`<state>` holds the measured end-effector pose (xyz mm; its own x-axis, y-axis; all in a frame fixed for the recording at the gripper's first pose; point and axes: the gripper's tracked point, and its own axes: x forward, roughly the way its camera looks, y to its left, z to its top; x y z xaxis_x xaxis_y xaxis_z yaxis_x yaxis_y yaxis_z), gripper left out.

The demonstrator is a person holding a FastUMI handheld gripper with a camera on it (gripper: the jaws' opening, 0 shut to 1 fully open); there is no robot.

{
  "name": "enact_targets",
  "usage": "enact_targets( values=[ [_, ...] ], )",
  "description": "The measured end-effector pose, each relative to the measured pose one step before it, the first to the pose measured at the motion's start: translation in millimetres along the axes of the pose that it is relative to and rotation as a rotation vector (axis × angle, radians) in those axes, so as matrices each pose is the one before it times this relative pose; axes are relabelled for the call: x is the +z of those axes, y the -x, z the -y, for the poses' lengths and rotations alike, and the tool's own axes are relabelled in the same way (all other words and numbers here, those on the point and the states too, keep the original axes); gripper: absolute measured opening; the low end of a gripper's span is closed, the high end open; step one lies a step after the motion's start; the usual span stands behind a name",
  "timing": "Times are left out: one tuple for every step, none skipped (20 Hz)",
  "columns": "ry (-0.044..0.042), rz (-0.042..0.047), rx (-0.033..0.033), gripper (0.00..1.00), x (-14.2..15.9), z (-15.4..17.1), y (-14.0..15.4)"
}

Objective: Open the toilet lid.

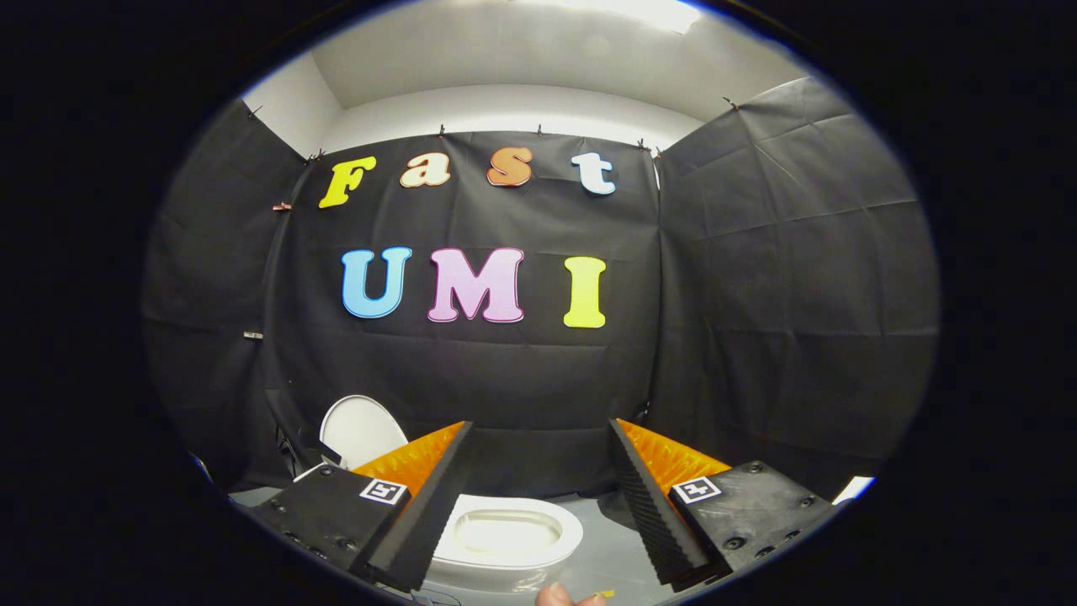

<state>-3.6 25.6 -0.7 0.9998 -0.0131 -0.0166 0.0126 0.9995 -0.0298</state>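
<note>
Two fingers of the tool [538, 505] spread wide, pinching nothing. Toilet bowl [505, 539] sits low between them, just ahead, nearer the left finger, on the grey floor [614, 547]. Toilet lid [362, 431] stands raised, upright behind the left finger against the black cloth wall [522, 379]. A fingertip [557, 596] shows below the bowl.

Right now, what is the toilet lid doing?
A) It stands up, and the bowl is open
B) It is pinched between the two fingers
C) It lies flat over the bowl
A: the lid stands upright behind the open bowl, and the gripper is open with nothing between its fingers.
</note>
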Motion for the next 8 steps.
enact_targets(
  values=[
    [-0.00070, 0.00026, 0.00195, 0.99, 0.04, -1.14, 0.21],
    [-0.00023, -0.00115, -0.00078, 0.99, -0.58, -0.51, 0.24],
    [0.00135, -0.00109, 0.00160, 0.99, -0.47, -0.59, -0.27],
    [0.00182, -0.00334, -0.00190, 0.99, -1.43, 0.73, -0.23],
    [-0.00102, -0.00115, 0.00052, 0.99, -1.13, 0.26, -0.06],
    [-0.00327, -0.00083, -0.00023, 0.99, 0.41, -0.53, -0.25],
    [-0.00268, 0.00136, 0.00049, 0.99, 0.43, 0.01, 0.41],
    [0.00097, 0.00255, -0.00086, 0.99, 1.02, 0.13, 0.11]
  ],
)
